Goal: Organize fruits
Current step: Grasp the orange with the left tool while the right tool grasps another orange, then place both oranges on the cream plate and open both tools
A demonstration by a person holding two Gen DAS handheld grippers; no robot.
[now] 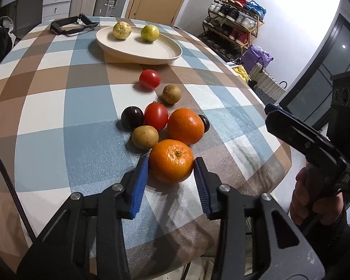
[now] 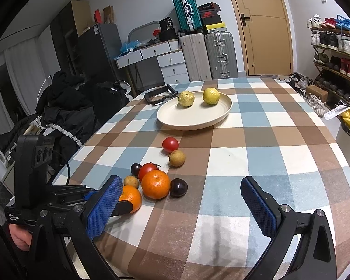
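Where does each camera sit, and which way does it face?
Left wrist: on the left gripper, facing along the checked tablecloth toward the cream oval plate; its blue pads flank the nearest orange mandarin; the right hand shows.
Right wrist: on the open right gripper, facing the same way; the left gripper shows at left.
Shared: plate, fruit pile.

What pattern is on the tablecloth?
The tablecloth has a blue, brown and white check; the right wrist view shows it best.
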